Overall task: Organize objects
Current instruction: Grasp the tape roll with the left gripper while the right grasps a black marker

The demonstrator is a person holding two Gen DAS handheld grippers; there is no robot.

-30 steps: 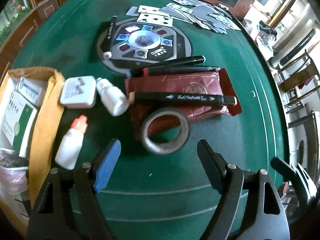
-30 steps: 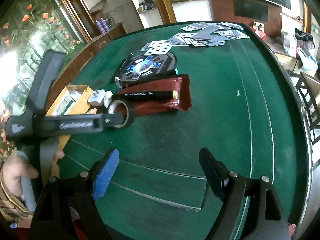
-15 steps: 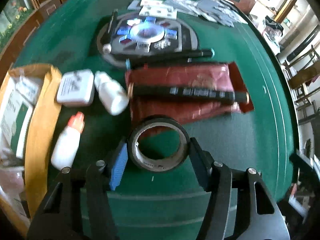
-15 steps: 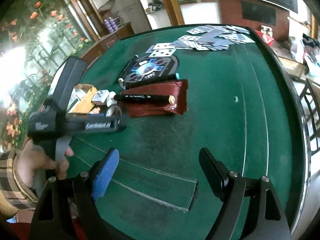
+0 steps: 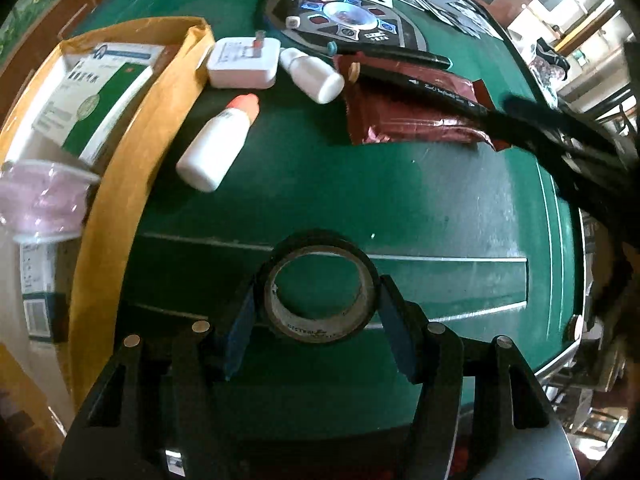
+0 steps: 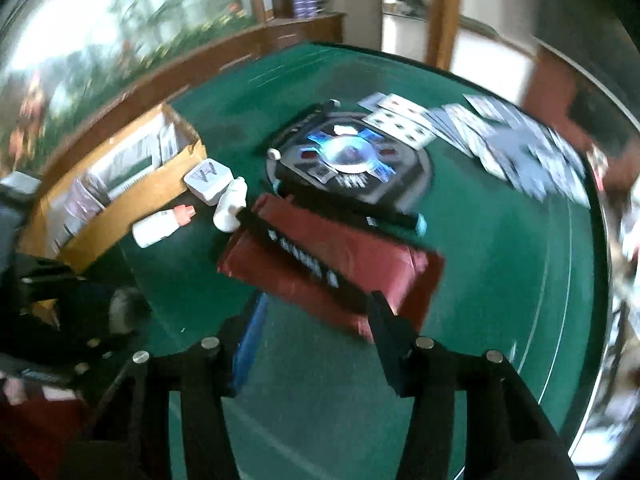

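Lying beside two white bottles (image 5: 218,144), the cardboard box (image 5: 136,128) is filled with cartons; tape roll (image 5: 320,292) is clamped by left gripper (image 5: 316,328), right gripper (image 6: 316,336) closing empty.

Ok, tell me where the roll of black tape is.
In the left wrist view, the tape roll sits clamped in the left gripper, low centre over the green table.

Bare green felt (image 5: 400,200) lies open ahead; bottles (image 5: 218,144) and cardboard box (image 5: 132,128) crowd the left.
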